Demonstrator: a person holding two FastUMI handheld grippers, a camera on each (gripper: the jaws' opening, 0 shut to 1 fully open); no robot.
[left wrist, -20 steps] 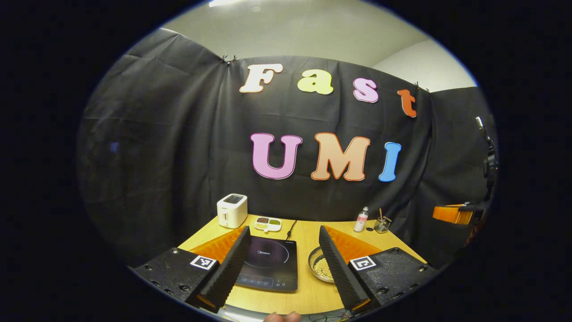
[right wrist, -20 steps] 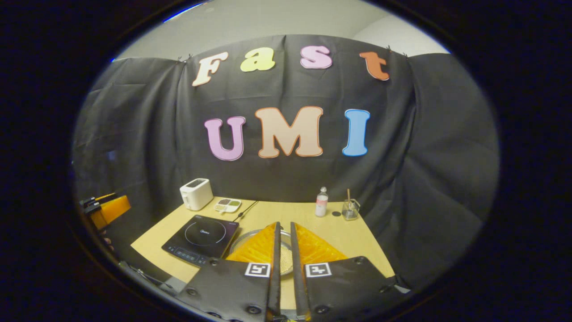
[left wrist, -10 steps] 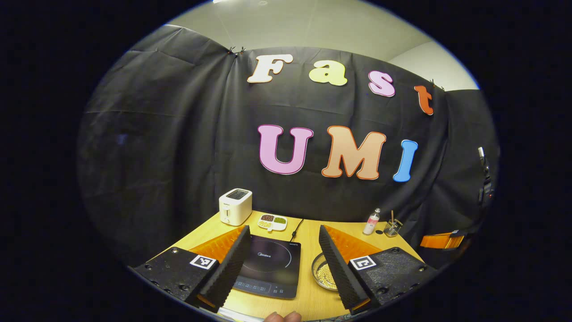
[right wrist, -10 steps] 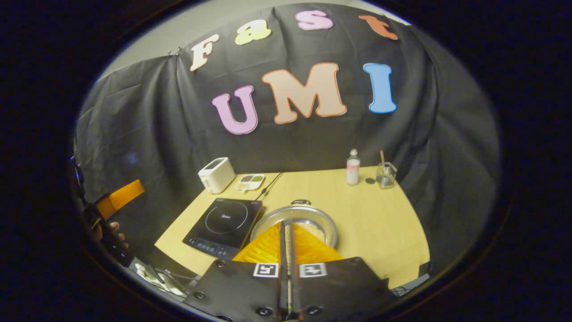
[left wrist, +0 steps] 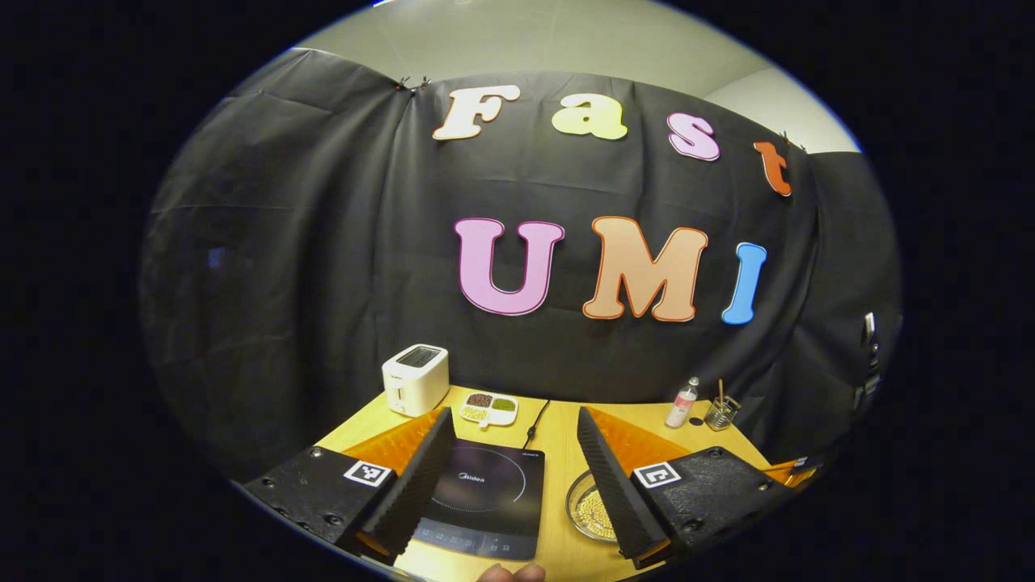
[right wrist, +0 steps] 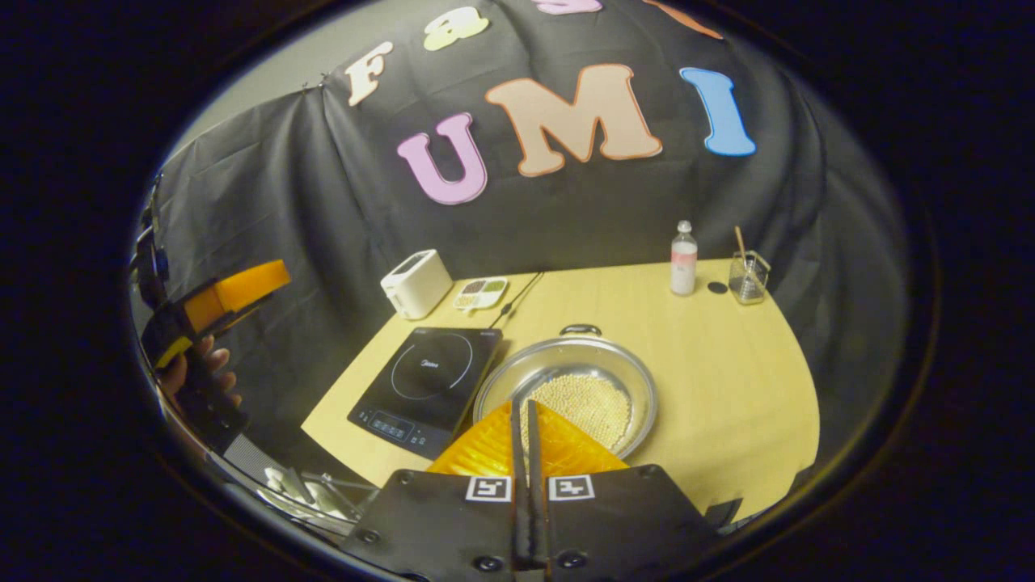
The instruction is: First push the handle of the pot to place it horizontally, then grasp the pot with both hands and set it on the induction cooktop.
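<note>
The right gripper [right wrist: 526, 414], fingers pressed together with nothing between them, is hovering over the near rim of the 1 steel pot [right wrist: 566, 394], which is holding pale beans and sitting just right of the 1 induction cooktop [right wrist: 426, 385]. The left gripper [left wrist: 513, 473] is spreading its fingers wide, framing the cooktop, with the pot beside its right finger. 1 toaster [right wrist: 416, 282], 1 divided dish [right wrist: 480, 293], 1 bottle [right wrist: 683, 259] and 1 glass [right wrist: 747, 277] are lining the table's [right wrist: 728, 380] far edge; bare wood is lying open right of the pot.
</note>
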